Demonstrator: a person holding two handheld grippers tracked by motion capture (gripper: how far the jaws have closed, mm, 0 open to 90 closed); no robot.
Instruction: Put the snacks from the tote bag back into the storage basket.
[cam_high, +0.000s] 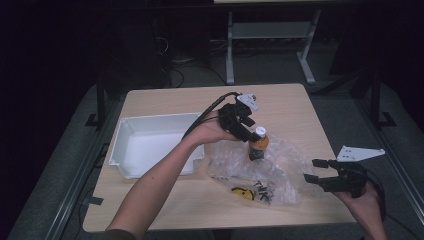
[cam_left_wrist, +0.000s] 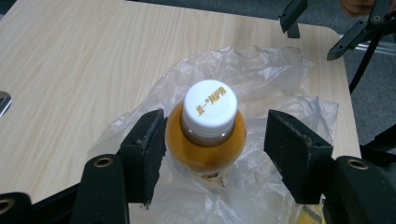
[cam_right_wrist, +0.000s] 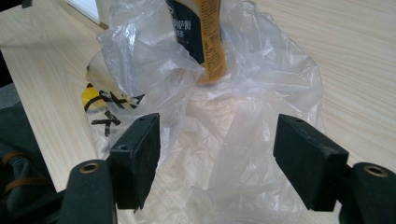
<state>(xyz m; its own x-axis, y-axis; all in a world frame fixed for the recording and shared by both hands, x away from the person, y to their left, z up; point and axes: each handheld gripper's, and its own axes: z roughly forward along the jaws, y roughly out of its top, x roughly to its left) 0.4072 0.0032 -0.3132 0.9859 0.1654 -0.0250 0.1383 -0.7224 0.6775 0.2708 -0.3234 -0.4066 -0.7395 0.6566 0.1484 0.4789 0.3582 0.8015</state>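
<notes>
Bottle (cam_high: 259, 145) stands upright on the crumpled clear plastic bag (cam_high: 280, 170), near the middle of the table (cam_high: 165, 95). Take the bottle as the landmark. White cap, amber drink, dark label on the body.

Your left gripper (cam_high: 246, 131) hangs over the bottle's shoulder. In the left gripper view its jaws are spread, one pad on each side of the neck, neither touching; the bottle (cam_left_wrist: 206, 135) sits centred in the gap, cap (cam_left_wrist: 209, 106) facing the camera.

Your right gripper (cam_high: 320, 171) is on the far side of the bottle from the white tray (cam_high: 125, 145), at the bag's edge, jaws also spread and holding nothing. In the right gripper view the bag (cam_right_wrist: 233, 140) lies between the pads, with the bottle (cam_right_wrist: 201, 37) beyond it.

Small dark screws (cam_high: 262, 190) and a yellow item (cam_high: 242, 191) lie in the bag, nearer to you than the bottle.

Judgement: the step in hand is the grasp on the bottle, apparently to lift it out of the bag, possibly toward the tray. Next move calls for lowering slightly so the pads meet the body below the shoulder, then closing squarely. Your right gripper probably needs to pinch the film and hold it down, or the bag may rise with the bottle and spill the screws.
</notes>
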